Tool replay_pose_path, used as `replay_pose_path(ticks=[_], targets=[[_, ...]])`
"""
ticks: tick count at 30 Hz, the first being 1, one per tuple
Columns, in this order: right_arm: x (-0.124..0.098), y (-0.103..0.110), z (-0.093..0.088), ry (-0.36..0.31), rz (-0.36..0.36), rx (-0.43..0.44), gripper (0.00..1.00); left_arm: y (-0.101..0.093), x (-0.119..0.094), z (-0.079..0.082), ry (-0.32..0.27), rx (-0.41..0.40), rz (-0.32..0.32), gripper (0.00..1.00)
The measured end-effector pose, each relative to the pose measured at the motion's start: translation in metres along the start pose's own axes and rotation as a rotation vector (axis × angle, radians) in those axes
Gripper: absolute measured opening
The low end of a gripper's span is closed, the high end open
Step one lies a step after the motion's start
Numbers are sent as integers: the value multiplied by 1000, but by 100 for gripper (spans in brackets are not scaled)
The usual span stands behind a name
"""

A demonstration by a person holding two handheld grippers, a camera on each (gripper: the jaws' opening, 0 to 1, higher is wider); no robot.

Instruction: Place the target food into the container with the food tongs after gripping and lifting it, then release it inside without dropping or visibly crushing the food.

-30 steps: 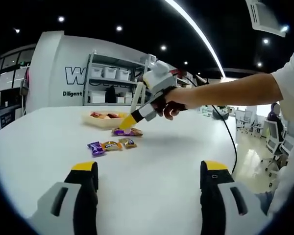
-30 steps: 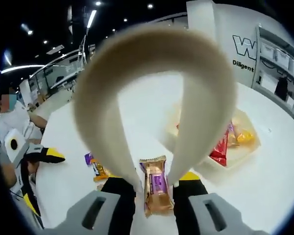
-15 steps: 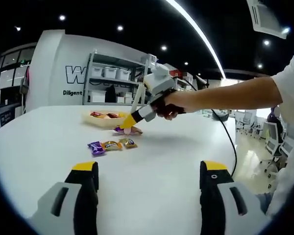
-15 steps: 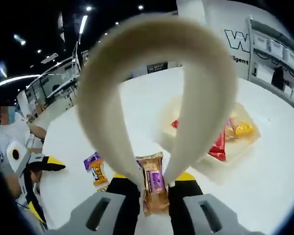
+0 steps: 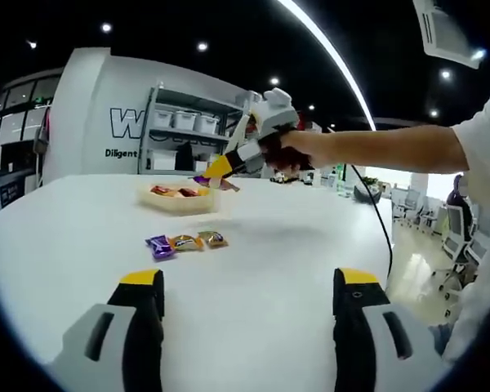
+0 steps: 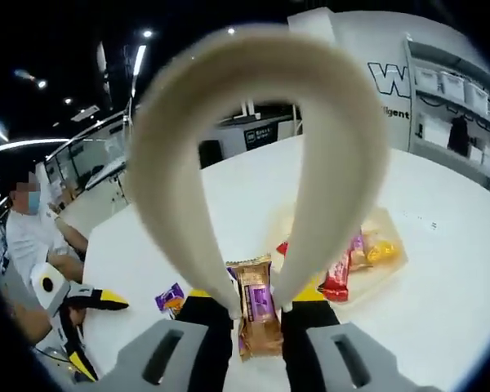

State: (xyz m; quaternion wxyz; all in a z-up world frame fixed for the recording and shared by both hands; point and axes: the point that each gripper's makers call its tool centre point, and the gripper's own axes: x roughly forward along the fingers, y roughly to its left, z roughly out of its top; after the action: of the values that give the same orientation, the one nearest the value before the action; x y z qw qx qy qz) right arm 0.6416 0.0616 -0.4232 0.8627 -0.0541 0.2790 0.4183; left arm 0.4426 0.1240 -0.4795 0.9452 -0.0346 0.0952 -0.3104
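The snack bar [image 6: 256,306] in the gold and purple wrapper is pinched between the tips of your food tongs [image 6: 261,147] and it's up off the table [image 6: 441,318], hanging roughly upright. In the left gripper view you can see the same bar [image 5: 206,181] as a little purple and brown bit in the air, just above the near edge of the container [image 5: 176,198], I think, though it's small from there.

Your right gripper [image 6: 256,314] has its fingers squeezed in on the 2 arms of the tongs, which loop up in a big cream arch and close on the wrapper. The wrapper doesn't look crushed.

The container [image 6: 367,265] is a shallow pale tray sitting on the table past the bar, already with a red packet, a yellow one and some others in it.

Closer to your left side, 3 more wrapped snacks [image 5: 184,242] lie in a short row on the table: purple, orange, gold. In the right gripper view 1 purple one [image 6: 171,297] shows, near your left gripper [image 6: 80,296].

Your left gripper [image 5: 251,306] hangs low over the table with its fingers spread wide, nothing between them.
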Motion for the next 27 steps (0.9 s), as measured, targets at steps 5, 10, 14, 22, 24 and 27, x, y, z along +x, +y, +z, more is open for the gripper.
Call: replay_pose_path(ticks=[5, 10, 14, 22, 24, 27], targets=[[-2, -8, 4, -11, -32, -1, 15, 0, -1, 1, -5, -8, 0, 84], [1, -16, 6, -10, -52, 1, 16, 0, -1, 1, -10, -4, -3, 83], [2, -22, 7, -25, -69, 20, 16, 0, -1, 1, -10, 0, 2, 84], [3, -34, 8, -46, -138, 22, 16, 1, -1, 2, -13, 0, 0, 84], [10, -41, 10, -39, -148, 13, 16, 0, -1, 1, -10, 4, -1, 83], [14, -44, 8, -29, -161, -5, 16, -1, -1, 0, -4, 12, 0, 84]])
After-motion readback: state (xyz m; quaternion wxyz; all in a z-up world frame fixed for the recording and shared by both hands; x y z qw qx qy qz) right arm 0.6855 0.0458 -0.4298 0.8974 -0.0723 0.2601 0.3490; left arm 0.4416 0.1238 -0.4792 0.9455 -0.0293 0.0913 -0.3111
